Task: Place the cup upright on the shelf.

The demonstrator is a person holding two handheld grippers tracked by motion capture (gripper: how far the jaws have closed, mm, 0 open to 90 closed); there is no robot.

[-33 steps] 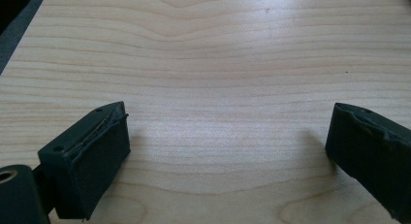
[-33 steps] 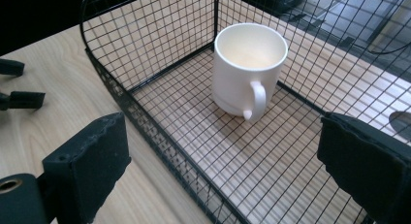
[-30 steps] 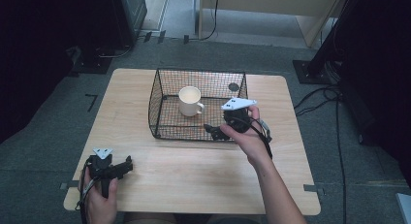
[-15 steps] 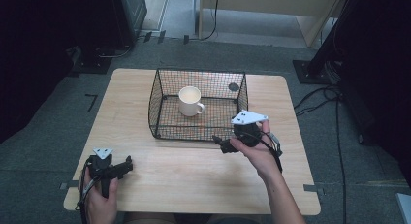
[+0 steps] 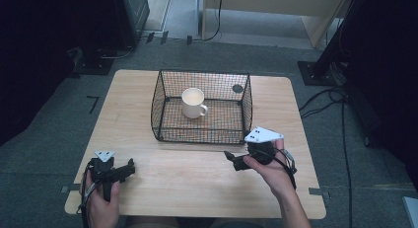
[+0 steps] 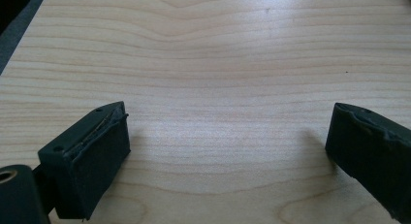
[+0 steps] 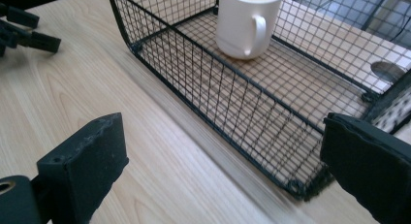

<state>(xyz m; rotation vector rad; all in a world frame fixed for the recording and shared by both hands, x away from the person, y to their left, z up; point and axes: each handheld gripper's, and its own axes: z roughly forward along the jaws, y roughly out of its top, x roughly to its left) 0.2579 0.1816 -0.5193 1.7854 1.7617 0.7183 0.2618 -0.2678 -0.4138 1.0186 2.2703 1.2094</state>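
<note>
Centrally, a black wire basket (image 5: 202, 107) holds a smooth white mug (image 5: 192, 102) on the pale wood table (image 5: 197, 173). Both the left gripper (image 5: 129, 168) and right gripper (image 5: 229, 156) gape empty over bare grain at lower frame.

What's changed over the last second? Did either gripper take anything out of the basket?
The right gripper has pulled back from the wire basket's near edge toward the person, and its jaws are open and empty. Nothing was taken. The white mug stays upright inside the basket, the basket has not shifted, and the left gripper rests open at the table's near left corner as before.
</note>
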